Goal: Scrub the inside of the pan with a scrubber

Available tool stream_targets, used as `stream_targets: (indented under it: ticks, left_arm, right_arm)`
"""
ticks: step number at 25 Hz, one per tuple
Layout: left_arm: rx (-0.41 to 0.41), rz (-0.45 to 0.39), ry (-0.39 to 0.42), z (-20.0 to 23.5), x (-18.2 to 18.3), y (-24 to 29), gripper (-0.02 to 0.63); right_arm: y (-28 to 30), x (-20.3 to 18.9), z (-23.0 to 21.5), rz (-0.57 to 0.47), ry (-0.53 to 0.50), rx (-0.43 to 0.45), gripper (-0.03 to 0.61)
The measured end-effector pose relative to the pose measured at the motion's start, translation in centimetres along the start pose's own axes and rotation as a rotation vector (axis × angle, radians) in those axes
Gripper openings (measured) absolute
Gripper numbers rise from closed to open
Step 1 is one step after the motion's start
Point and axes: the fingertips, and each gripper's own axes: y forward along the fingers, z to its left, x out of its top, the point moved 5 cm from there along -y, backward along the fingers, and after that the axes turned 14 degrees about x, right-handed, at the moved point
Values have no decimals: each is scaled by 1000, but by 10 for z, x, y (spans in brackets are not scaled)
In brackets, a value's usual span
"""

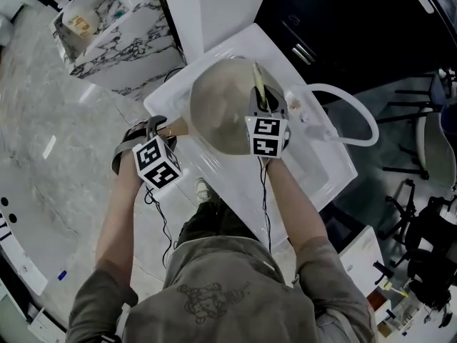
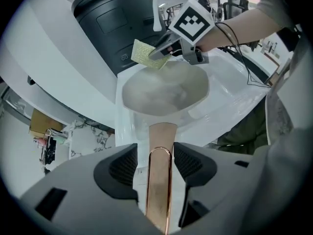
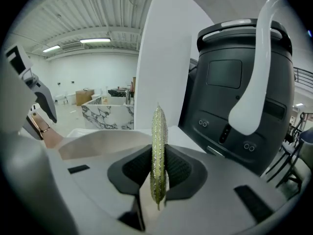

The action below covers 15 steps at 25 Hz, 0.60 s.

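Over the sink (image 1: 314,184), operator: report both tools and the pan.

Operator: I have the left gripper (image 2: 160,156) with its fingers closed on the copper-coloured handle (image 2: 161,133). That steadies the pan (image 1: 225,113), which sits in the basin toward the sink's far end. I have the right gripper (image 3: 157,166) with its fingers clamped on the scrubber (image 3: 158,136), a thin yellow-green pad held on edge.

Supervisor: Which way is the bowl from the scrubber?

Operator: Below it and toward the handle. The pad hangs at the rim opposite the handle, long axis pointing away from me. I cannot confirm contact. The handle's long axis runs from the left fingers across toward the pad, so the right hand is nearer the work. I judge the next move needs the pad lowered and turned flat-face down.

Supervisor: Surface and surroundings?

Operator: Bowl interior is pale grey, matte and smoothly curved. Sink is white and glossy. A white curved tap (image 1: 350,116) stands at the right edge, a dark unit (image 3: 239,82) behind, pale veined floor (image 1: 43,134) around.
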Motion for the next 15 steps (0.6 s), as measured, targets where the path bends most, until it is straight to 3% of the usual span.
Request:
stream_targets:
  ticks: [8,15]
  left_arm:
    - [-15,48,42,-9,-6,14,233]
    - [20,47,32,-9,-7,17,187]
  right_arm:
    - [35,-38,-18,129,-32,-31,75]
    - [62,-59,-4,208,-36,42,75]
